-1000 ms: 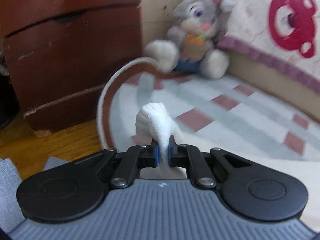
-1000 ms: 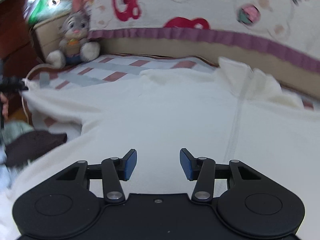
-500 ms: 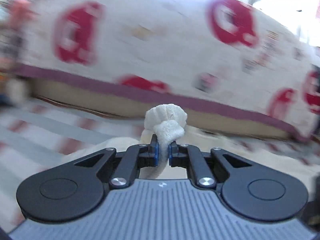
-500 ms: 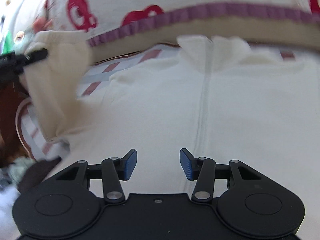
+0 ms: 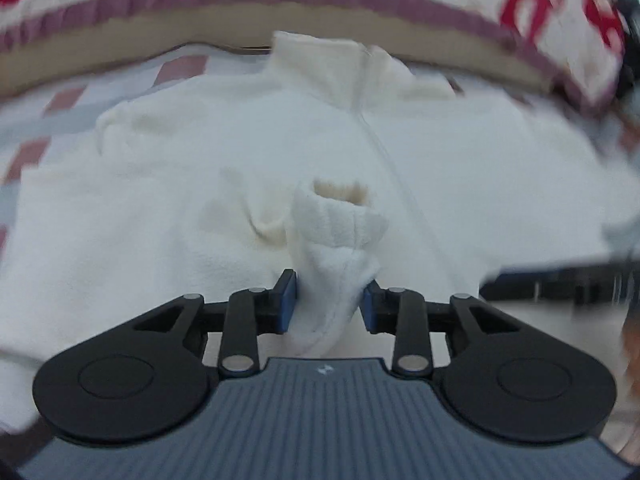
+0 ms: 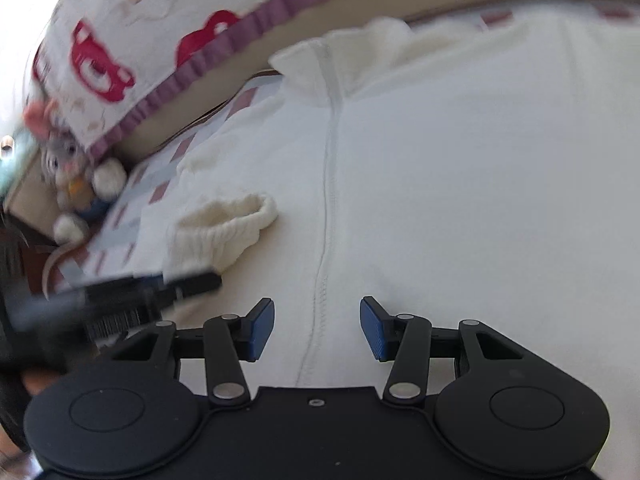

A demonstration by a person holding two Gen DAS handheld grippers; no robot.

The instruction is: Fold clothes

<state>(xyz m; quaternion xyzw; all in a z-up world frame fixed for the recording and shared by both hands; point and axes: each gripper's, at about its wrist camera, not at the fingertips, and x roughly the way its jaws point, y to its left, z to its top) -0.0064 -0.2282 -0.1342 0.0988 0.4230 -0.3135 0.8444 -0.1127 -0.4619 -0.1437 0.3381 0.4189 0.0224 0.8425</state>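
One sleeve cuff (image 5: 338, 220) now lies carried in across the chest of the cream fleece jacket (image 5: 160, 216), just left of its zip. The left gripper (image 5: 329, 306) has just been opening its jaws, the cuff loose between them: this fold looks placed. The right gripper (image 6: 317, 330) hovers spread, empty. The jacket lies flat on a checked bed sheet (image 6: 160, 168); a printed quilt (image 6: 132, 40) and plush rabbit (image 6: 74, 176) sit far left.

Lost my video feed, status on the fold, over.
Left gripper just opening, sleeve cuff between its jaws, laid across white fleece jacket. Right gripper open, empty, over zipper. Nothing blocking.
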